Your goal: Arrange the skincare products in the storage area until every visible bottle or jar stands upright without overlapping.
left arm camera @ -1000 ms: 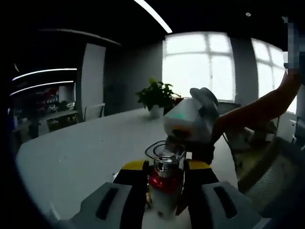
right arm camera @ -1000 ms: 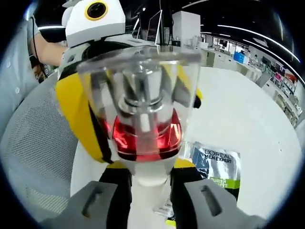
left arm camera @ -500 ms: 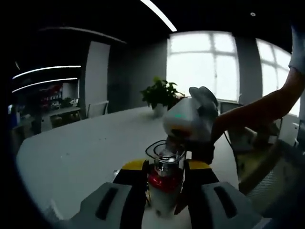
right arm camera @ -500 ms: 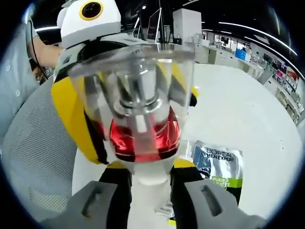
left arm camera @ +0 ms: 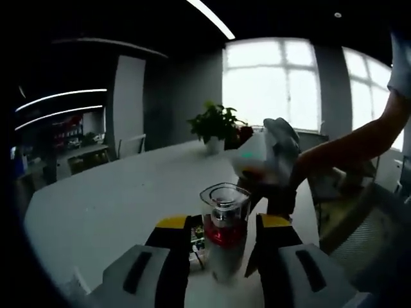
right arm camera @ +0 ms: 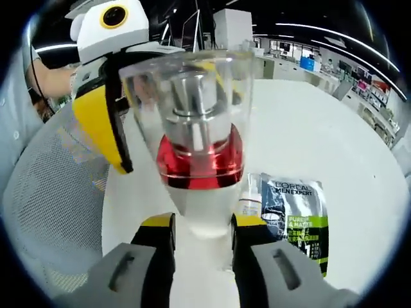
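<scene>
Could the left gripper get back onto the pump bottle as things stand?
Probably yes. The left gripper is open, its jaws either side of the pump bottle, nothing between. The right gripper holds the bottle's lower body.

office, white meeting table (left arm camera: pixel 115 199), desks (right arm camera: pixel 289 67)

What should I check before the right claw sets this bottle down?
1. Right claw grip on the bottle: ok, jaws press the white base on both sides.
2. Left claw free of the bottle: ok, jaws apart with a gap on each side.
3. Bottle upright: ok, it stands straight against the table in the left gripper view.
4. Clear cap seated: ok, on over the red collar.
5. Landing spot free of the sachet: cannot tell, it lies flat close beside the base.
6. Bottle bottom touching the table: cannot tell, hidden by the jaws.
</scene>
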{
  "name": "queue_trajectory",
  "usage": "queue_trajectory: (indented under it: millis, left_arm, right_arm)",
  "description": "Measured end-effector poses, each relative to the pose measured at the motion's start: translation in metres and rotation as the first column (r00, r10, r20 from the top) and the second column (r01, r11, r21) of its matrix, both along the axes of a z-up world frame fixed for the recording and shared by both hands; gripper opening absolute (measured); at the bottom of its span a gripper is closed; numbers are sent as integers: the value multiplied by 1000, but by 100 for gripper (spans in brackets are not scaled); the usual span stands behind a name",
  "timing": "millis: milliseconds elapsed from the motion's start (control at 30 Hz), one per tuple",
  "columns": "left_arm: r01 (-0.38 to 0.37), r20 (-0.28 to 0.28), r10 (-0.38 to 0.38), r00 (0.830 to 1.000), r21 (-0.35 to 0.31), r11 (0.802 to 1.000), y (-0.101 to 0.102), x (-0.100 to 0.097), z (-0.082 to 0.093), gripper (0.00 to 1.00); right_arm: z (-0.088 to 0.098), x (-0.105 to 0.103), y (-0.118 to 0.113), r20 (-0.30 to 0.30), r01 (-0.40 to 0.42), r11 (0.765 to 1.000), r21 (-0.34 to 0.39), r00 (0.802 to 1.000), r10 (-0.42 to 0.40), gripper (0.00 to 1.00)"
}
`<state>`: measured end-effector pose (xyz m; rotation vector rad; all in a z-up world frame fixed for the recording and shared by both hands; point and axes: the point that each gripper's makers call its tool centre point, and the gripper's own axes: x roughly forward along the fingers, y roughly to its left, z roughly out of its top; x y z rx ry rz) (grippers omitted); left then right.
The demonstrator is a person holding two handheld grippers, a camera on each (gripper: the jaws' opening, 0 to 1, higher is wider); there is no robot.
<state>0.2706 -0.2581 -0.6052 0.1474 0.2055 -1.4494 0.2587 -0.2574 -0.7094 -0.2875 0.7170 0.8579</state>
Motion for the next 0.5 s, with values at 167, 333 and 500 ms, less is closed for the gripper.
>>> queue_trajectory:
  millis: [167,333,500]
  left_arm:
    - [-3,4,3,1000,20,1000,7,0,-2,39]
    - [40,30,-41,999,24,999,2,-2,-4,33]
    - [83,32,-82,996,-15,996,-7,1,3,33]
  right_arm:
    - [1,-3,-4,20,25,1000,-15,999,-25,33]
    - [10,4,-9,45,63,998,9,997,-63,26]
    - [21,6,-6,53,78,997,26,995,-79,28]
